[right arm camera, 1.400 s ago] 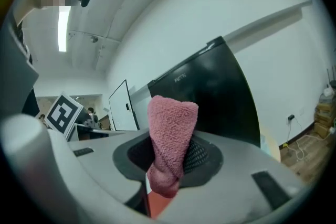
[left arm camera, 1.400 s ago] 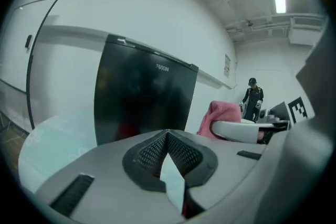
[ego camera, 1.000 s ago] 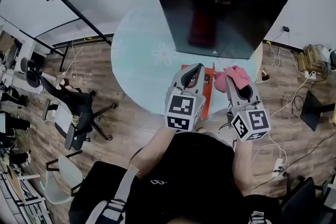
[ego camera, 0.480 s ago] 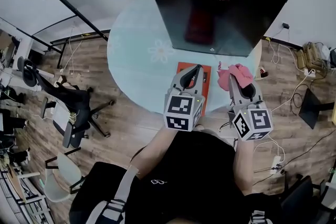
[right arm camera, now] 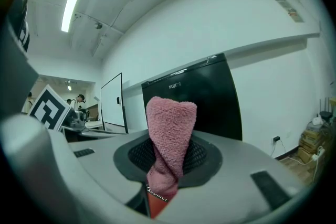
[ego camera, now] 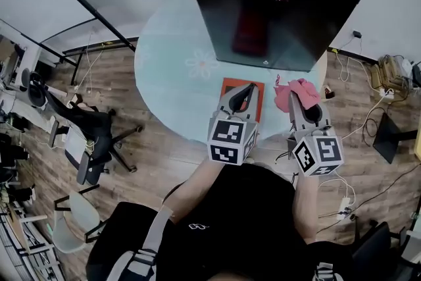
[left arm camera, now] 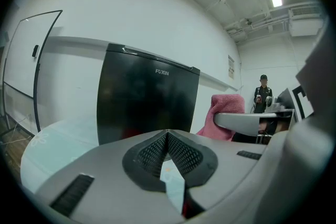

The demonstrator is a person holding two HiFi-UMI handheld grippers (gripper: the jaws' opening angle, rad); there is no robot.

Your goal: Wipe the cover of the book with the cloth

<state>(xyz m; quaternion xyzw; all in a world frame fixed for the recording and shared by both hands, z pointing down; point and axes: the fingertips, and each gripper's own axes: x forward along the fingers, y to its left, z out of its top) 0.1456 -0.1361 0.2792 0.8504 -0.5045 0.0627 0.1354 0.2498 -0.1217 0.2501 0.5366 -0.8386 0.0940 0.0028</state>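
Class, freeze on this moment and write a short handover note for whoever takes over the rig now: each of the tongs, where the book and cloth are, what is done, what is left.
Left tongs: shut, holding nothing, poised over the orange book.
Right tongs: shut on the pink cloth, which sticks up out of them, just right of the book.
The book lies on the round table, in front of the black fridge.
Done: the cloth is gripped.
Left: bring the cloth onto the cover and wipe. It is not on the cover now. Whether any wiping has already happened cannot be told.
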